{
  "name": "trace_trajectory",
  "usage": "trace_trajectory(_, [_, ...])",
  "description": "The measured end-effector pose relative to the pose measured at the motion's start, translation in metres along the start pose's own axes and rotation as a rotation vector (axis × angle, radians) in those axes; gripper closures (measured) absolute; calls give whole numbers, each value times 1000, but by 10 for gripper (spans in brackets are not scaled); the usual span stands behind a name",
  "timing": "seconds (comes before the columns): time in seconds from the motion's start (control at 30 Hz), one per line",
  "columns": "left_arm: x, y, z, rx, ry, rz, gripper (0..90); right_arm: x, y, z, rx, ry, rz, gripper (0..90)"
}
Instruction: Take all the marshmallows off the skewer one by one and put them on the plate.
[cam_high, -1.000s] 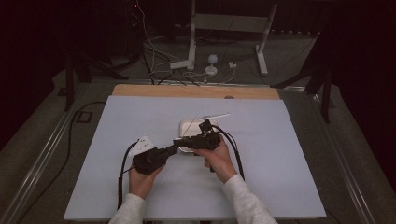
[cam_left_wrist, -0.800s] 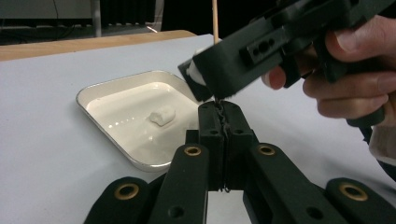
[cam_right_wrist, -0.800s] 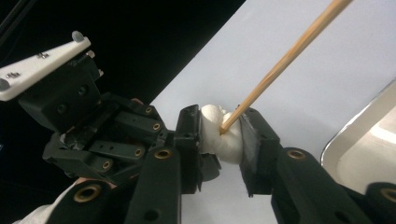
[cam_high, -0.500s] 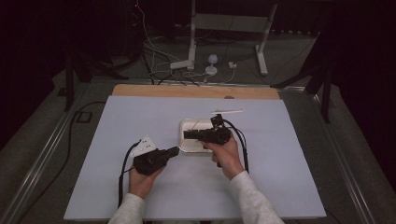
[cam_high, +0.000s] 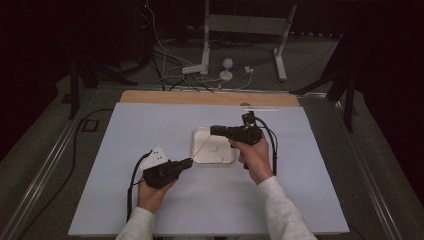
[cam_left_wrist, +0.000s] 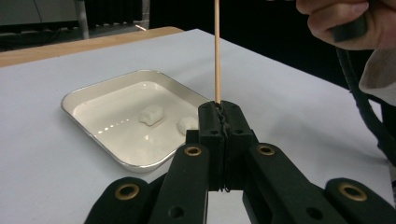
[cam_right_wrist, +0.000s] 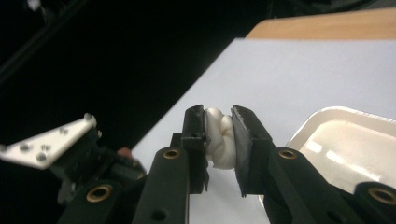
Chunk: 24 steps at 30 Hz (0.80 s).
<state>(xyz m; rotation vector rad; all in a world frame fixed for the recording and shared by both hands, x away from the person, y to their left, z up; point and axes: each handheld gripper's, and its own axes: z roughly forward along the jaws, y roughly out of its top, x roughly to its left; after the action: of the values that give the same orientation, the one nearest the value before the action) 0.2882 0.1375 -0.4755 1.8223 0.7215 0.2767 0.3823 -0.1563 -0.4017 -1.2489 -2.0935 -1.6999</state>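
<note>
My left gripper (cam_high: 188, 162) (cam_left_wrist: 219, 109) rests on the white table in front of a white tray (cam_high: 196, 146) (cam_left_wrist: 93, 89). It is shut on a thin wooden skewer (cam_left_wrist: 216, 51) (cam_high: 202, 147) that slants up over the tray. Two white soft lumps (cam_left_wrist: 152, 114) lie in the tray. Above the tray's far right corner, my right gripper (cam_high: 215, 131) (cam_right_wrist: 219, 116) has just been closing its jaws. They squeeze a white soft lump (cam_right_wrist: 220, 137), close to the skewer's upper end.
The table (cam_high: 150, 125) is covered in pale blue-white sheet, with a wooden strip (cam_high: 200, 98) along its far edge. A thin white stick (cam_high: 260, 109) lies near that edge. Cables and stand legs (cam_high: 205, 45) sit on the floor beyond. Dark surroundings on both sides.
My right gripper has lifted and moved back and to the right, from beside the left gripper to above the tray's far side. The left gripper has stayed put.
</note>
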Motion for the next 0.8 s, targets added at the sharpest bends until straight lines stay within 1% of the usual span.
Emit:
trace_trajectory(0.03, [1,-2,-1,13,11,0,900,-5,4,-10,-60,-6,28,779])
trace_trajectory(0.07, [3,-4,-2,23,25,-1,900,-8,7,-17,-82,-7,33,780])
trace_trajectory(0.1, [6,-5,-4,20,30,-13,900,-8,7,-17,-82,-7,33,780])
trace_trajectory(0.13, [8,-6,-6,12,35,-26,900,-9,9,-22,-87,-14,29,780])
trace_trajectory(0.17, [10,-5,-7,1,38,-35,900,-9,11,-27,-77,-32,15,780])
trace_trajectory(0.2, [11,-5,-9,-10,41,-41,900,-8,12,-30,-64,-64,-14,779])
trace_trajectory(0.23, [12,-4,-9,-17,44,-50,900,-7,12,-31,-52,-87,-31,778])
trace_trajectory(0.27, [12,-4,-9,-20,48,-54,900,-7,12,-32,-43,-103,-45,777])
trace_trajectory(0.33, [11,-4,-9,-20,55,-56,900,-8,10,-31,-28,-136,-67,772])
trace_trajectory(0.43, [11,-4,-7,-22,55,-70,900,-12,4,-23,1,-177,-94,762])
trace_trajectory(0.47, [11,-4,-7,-19,54,-71,900,-15,-2,-17,26,-217,-116,758])
trace_trajectory(0.5, [11,-5,-7,-21,52,-73,900,-15,-2,-17,26,-217,-116,758])
trace_trajectory(0.57, [11,-5,-7,-22,53,-80,900,-20,-9,-9,55,-253,-126,755])
trace_trajectory(0.63, [11,-5,-7,-23,58,-88,900,-21,-11,-7,61,-258,-125,754])
trace_trajectory(0.8, [10,-5,-4,-23,67,-112,900,-30,-20,4,87,-296,-130,753])
